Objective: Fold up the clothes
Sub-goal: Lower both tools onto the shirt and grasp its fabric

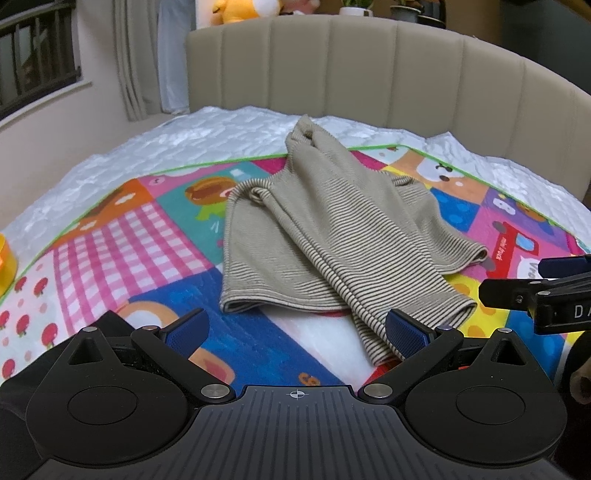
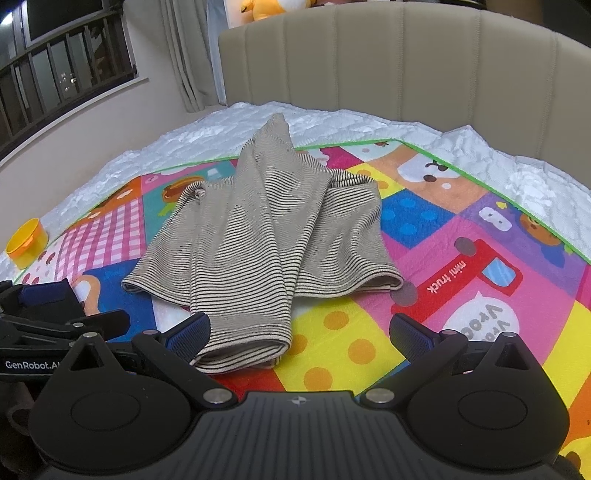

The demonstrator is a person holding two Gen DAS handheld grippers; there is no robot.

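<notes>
Striped beige garment (image 1: 325,236) lies on a colourful patchwork play mat (image 1: 122,236) spread over a white quilted bed cover (image 1: 177,136); it is partly folded, with both long sleeves drawn in over the body and crossing, so it is bunched rather than flat. Its far end reaches past the mat's green edge onto the white cover, toward the padded beige headboard (image 1: 388,74). One sleeve runs toward the near side and its cuff ends close to both grippers. Left gripper (image 1: 295,332): jaws spread wide, nothing between them; in the left wrist view the sleeve cuff sits at its right blue pad (image 1: 406,334), contact cannot be confirmed. Right gripper (image 2: 299,332): jaws also spread wide, empty; in the right wrist view the same cuff lies at its left blue pad (image 2: 188,334), partly in the gap, not clamped. Each gripper shows at the side edge of the other's view, so the two are near each other, side by side at the near edge of the mat. A yellow round container (image 2: 27,242) sits at the far left on the white cover, just beside the mat. Window with dark bars (image 2: 55,74) and curtain (image 2: 188,55) at far left; yellow plush toy (image 1: 240,9) above the headboard.
</notes>
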